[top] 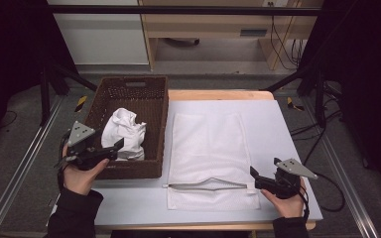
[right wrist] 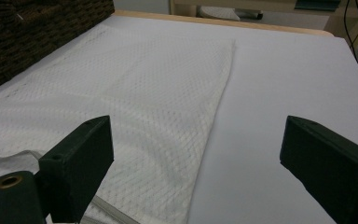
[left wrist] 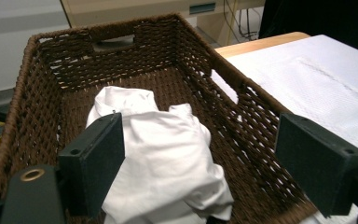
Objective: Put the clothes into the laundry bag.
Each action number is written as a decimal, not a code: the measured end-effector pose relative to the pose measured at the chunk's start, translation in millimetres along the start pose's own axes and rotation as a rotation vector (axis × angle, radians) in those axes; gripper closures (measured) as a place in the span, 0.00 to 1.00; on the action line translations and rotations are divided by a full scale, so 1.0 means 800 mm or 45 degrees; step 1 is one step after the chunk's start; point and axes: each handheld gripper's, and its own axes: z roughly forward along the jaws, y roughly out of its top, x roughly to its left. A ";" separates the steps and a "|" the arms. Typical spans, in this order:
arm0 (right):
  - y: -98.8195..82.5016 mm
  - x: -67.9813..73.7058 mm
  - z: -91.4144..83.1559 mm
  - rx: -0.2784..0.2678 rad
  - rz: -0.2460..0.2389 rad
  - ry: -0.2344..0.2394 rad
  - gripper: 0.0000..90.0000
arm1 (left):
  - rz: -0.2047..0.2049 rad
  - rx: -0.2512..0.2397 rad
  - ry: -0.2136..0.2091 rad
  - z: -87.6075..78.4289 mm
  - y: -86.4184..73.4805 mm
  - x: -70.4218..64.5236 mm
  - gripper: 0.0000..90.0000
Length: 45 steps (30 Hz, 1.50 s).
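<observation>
Pale wooden desk (top: pixel 218 25), black cables (top: pixel 283 39)

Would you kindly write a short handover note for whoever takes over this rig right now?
Left gripper: open, holding nothing, at the near rim of the wicker basket, jaws pointing toward the white garment.
Right gripper: open, holding nothing, by the near right corner of the mesh laundry bag.
Things: the garment lies crumpled inside the basket; the bag lies flat on the white table, its zipper opening partly gaping at the near edge.
Done: nothing grasped so far.
Left, probably: lift the garment out, hold the bag mouth open, put the garment in.
</observation>
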 end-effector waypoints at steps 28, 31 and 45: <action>-0.004 -0.005 0.006 0.018 -0.012 -0.009 0.11 | 0.020 0.262 0.124 0.118 0.021 0.046 0.16; -0.005 -0.005 0.006 0.025 -0.005 -0.002 0.11 | 0.028 0.325 0.108 0.131 0.013 0.044 0.15; -0.007 -0.007 0.011 0.069 0.020 0.024 0.06 | 0.042 0.431 0.065 0.142 0.006 0.040 0.09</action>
